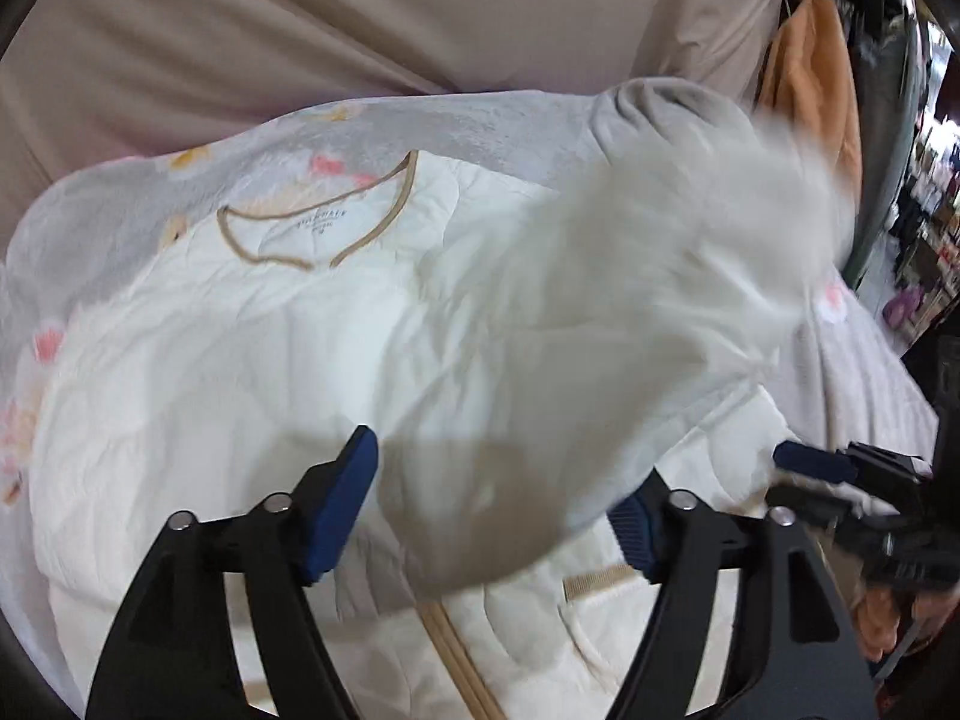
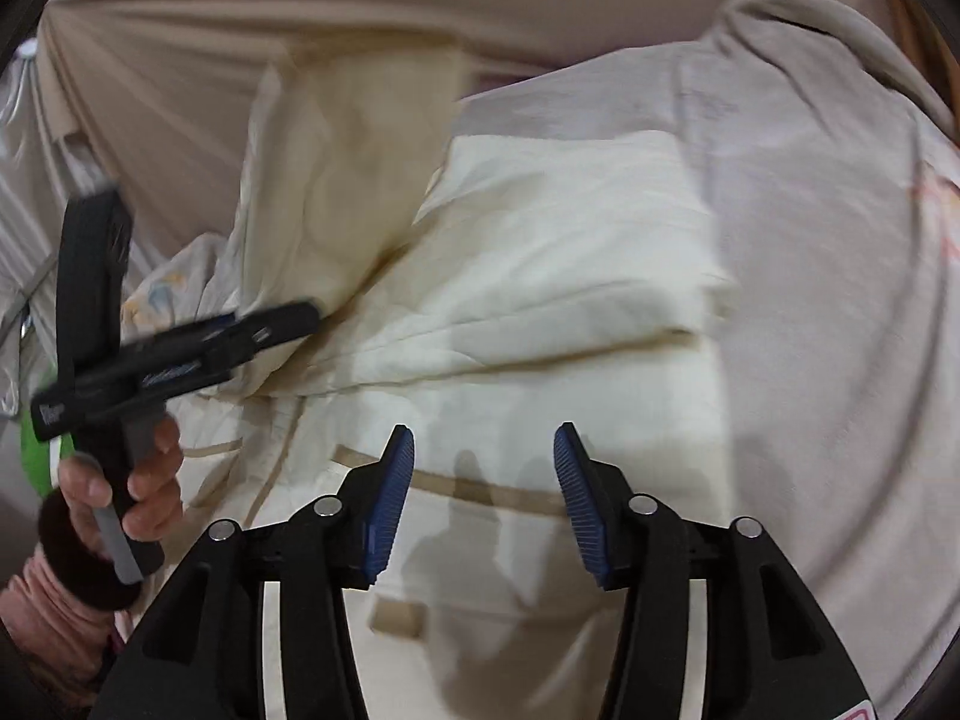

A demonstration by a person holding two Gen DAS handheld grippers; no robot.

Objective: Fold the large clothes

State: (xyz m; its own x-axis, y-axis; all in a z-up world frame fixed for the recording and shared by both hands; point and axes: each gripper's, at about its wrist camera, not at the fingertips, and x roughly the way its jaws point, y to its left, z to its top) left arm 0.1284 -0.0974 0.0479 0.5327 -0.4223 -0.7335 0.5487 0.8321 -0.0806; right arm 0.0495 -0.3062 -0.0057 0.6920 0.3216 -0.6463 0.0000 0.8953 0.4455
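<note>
Lying spread on floral bedding (image 1: pixel 456 120): cream quilted garment (image 1: pixel 210 360), tan-trimmed neckline up | left gripper (image 1: pixel 501 510) parted, blurred sleeve (image 1: pixel 660 276) loose between pads | right gripper (image 2: pixel 483 498) parted, nothing clasped | beige curtain (image 1: pixel 360 18) behind.
</note>
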